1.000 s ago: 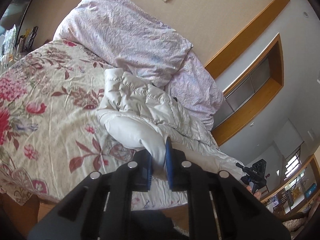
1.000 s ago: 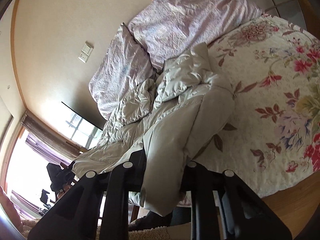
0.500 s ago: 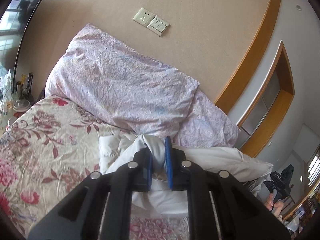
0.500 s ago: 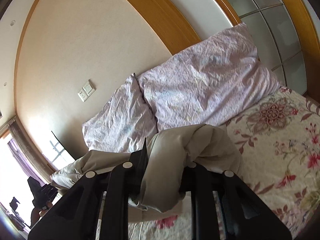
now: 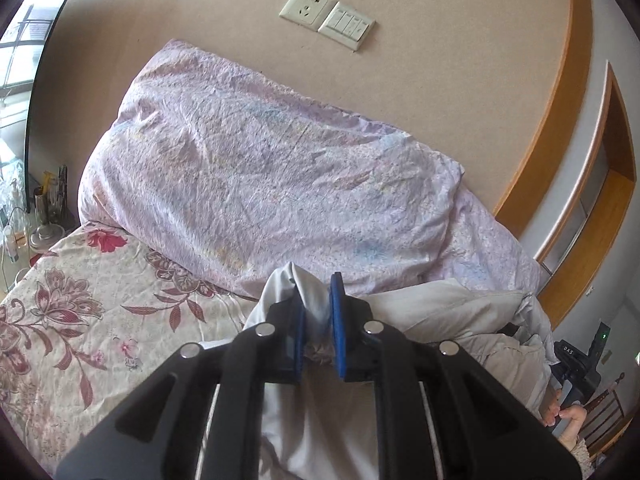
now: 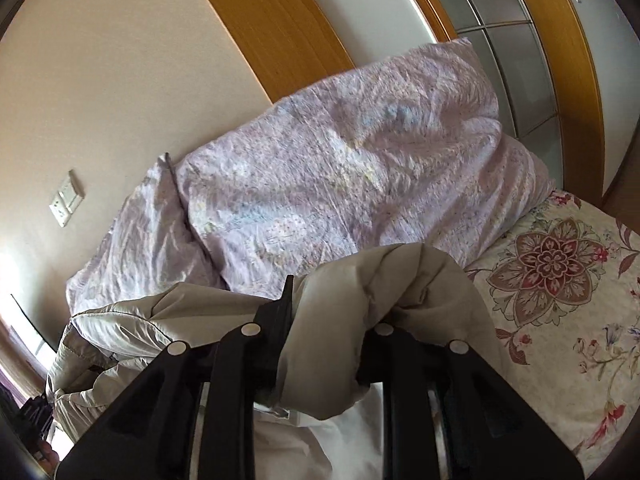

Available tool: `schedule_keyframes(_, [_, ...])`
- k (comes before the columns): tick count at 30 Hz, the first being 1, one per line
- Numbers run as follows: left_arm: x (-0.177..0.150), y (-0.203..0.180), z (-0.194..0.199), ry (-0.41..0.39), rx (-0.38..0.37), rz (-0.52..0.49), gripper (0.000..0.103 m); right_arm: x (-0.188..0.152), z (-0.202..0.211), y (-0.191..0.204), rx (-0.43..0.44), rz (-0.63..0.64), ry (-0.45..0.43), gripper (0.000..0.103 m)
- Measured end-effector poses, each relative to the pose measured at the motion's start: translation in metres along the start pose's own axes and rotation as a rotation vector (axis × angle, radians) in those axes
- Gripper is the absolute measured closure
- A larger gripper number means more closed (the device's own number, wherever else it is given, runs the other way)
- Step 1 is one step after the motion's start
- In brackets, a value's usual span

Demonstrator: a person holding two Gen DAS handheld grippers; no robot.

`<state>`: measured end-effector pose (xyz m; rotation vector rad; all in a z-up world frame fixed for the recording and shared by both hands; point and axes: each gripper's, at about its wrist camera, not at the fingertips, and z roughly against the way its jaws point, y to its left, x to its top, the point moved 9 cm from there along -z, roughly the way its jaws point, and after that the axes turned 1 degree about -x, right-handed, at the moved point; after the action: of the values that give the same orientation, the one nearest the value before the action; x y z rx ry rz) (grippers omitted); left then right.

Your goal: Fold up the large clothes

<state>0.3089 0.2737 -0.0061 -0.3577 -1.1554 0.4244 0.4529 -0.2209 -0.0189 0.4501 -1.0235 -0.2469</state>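
Both grippers have carried the pale padded jacket (image 5: 452,312) up the bed (image 5: 80,320) since a second ago, close to the two lilac pillows (image 5: 280,184) leaning on the wall at the head edge. Left gripper (image 5: 318,320) clenches a bunched fold between blue pads (image 5: 338,320); right gripper (image 6: 332,320) grasps a thicker roll (image 6: 384,280), jaws wider.

Two lilac pillows (image 5: 272,184) vs beige wall, floral bedsheet (image 5: 80,320), socket + switch plate (image 5: 326,18), maybe bottles (image 5: 44,208) on nightstand
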Motion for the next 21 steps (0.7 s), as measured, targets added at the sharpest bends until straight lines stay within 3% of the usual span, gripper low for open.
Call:
schedule_keyframes(4, [-0.007,0.017,-0.046,0.049,0.046,0.052,0.088,-0.016,-0.051,-0.015,-0.098,-0.076,0.084,0.075])
schedule_keyframes(8, [-0.017,0.032,-0.083,0.087,0.098,0.077,0.082,-0.025,-0.082,-0.024,-0.138,-0.127,0.113,0.049])
schedule_keyframes(10, [-0.021,0.038,-0.095,0.104,0.11,0.097,0.073,-0.023,-0.088,-0.022,-0.125,-0.133,0.096,0.034])
schedule_keyframes(11, [-0.022,0.042,-0.099,0.105,0.114,0.108,0.06,-0.02,-0.089,-0.02,-0.113,-0.132,0.082,0.026])
schedule_keyframes(12, [-0.021,0.045,-0.102,0.097,0.127,0.116,0.039,-0.018,-0.09,-0.018,-0.1,-0.13,0.066,0.019])
schedule_keyframes(14, [-0.015,0.048,-0.101,0.063,0.133,0.13,0.02,-0.01,-0.089,-0.012,-0.07,-0.12,0.023,0.018])
schedule_keyframes(15, [-0.012,0.049,-0.099,0.051,0.125,0.141,0.016,-0.005,-0.086,-0.01,-0.056,-0.111,0.001,0.018])
schedule_keyframes(18, [0.0,0.042,-0.087,0.02,0.102,0.13,0.014,0.007,-0.063,0.002,-0.011,-0.04,-0.071,0.018])
schedule_keyframes(21, [0.003,0.019,-0.063,-0.011,0.088,0.058,0.01,0.0,-0.03,0.034,0.014,0.183,-0.108,0.018])
